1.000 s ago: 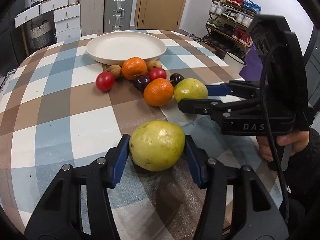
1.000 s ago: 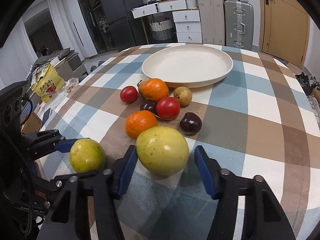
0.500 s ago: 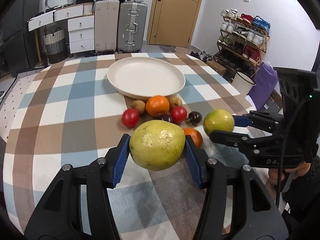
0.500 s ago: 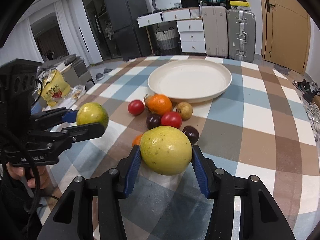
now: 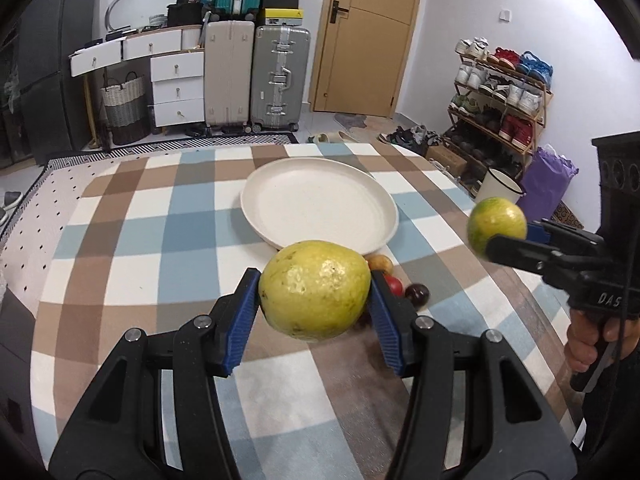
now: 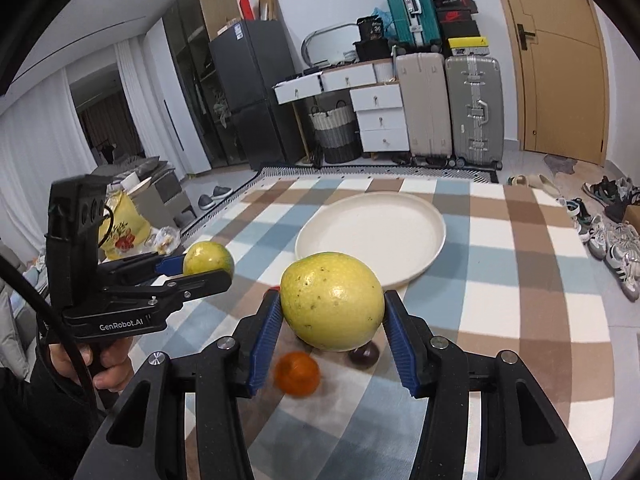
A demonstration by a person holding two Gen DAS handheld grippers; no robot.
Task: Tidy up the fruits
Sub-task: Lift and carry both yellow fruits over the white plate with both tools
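Reading "GenRobot.AI" on left gripper (image 6: 208,270).

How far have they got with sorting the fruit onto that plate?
Nothing is on the cream plate yet. In hand: the left gripper clamps one yellow-green fruit and the right gripper another yellow-green fruit, both held above the checked tablecloth. Left to do: set these two down, then gather the small fruits on the cloth, such as the orange and the dark plum.

Yellow-green fruit (image 5: 314,290) between left tongs (image 5: 314,312) above checked table (image 5: 140,240); cream plate (image 5: 256,216) beyond
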